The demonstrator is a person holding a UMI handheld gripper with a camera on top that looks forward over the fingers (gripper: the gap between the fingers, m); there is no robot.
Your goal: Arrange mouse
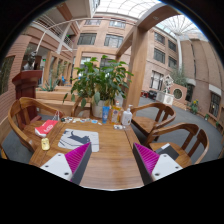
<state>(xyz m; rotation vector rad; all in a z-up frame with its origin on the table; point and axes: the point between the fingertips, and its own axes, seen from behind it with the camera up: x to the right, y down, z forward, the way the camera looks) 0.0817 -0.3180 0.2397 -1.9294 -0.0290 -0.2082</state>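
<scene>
My claw (105,160) hangs above the wooden desk (105,150) with its two pink pads (78,156) spread apart and nothing between them. Just beyond my right finger sits the dark mouse (168,150), near the desk's edge. Ahead lies one sheet of paper (82,136), a red thing (46,127) to its left. Farther on stand two bottles (126,116), then one potted plant (100,82). Three wooden chairs (165,118) ring the desk.
</scene>
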